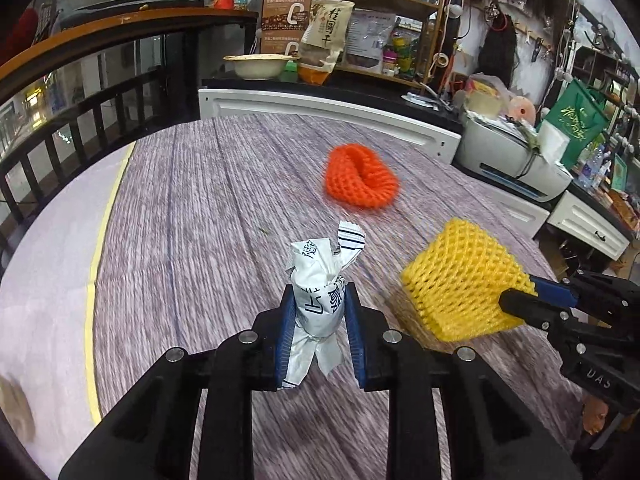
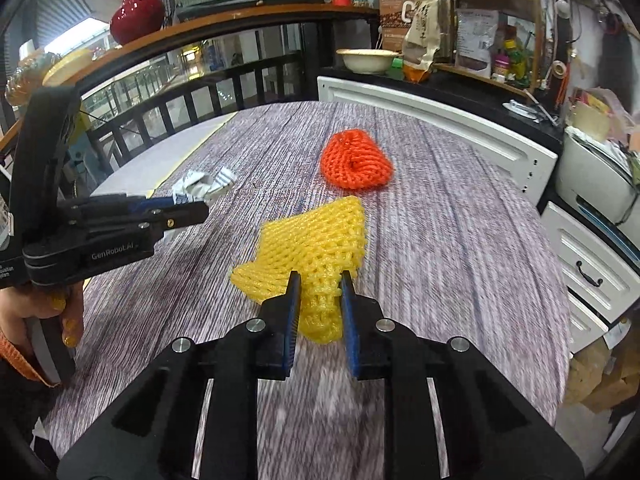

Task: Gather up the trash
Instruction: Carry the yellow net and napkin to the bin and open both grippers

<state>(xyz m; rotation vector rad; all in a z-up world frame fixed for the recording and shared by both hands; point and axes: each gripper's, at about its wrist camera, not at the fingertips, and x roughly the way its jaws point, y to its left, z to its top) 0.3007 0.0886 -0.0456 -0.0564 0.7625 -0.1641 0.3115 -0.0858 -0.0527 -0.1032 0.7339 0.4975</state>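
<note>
My left gripper [image 1: 319, 296] is shut on a crumpled white wrapper [image 1: 320, 284] with dark print and holds it above the wood-grain table [image 1: 192, 208]. It also shows in the right wrist view [image 2: 196, 210] at the left, with the wrapper [image 2: 204, 186] at its tips. My right gripper [image 2: 319, 286] is shut on a yellow foam fruit net [image 2: 316, 240] and holds it off the table. In the left wrist view the right gripper [image 1: 516, 300] enters from the right, holding the yellow net [image 1: 464, 280]. An orange foam net [image 1: 360, 178] lies on the table farther back, also seen in the right wrist view [image 2: 355, 160].
A white cabinet [image 1: 320, 108] with a dark counter runs along the table's far edge, bearing a bowl [image 1: 260, 66] and bags. A printer [image 1: 516, 156] and drawers [image 2: 588, 264] stand at the right. A dark railing [image 1: 80, 120] borders the left. A red vase [image 2: 134, 8] stands on the ledge.
</note>
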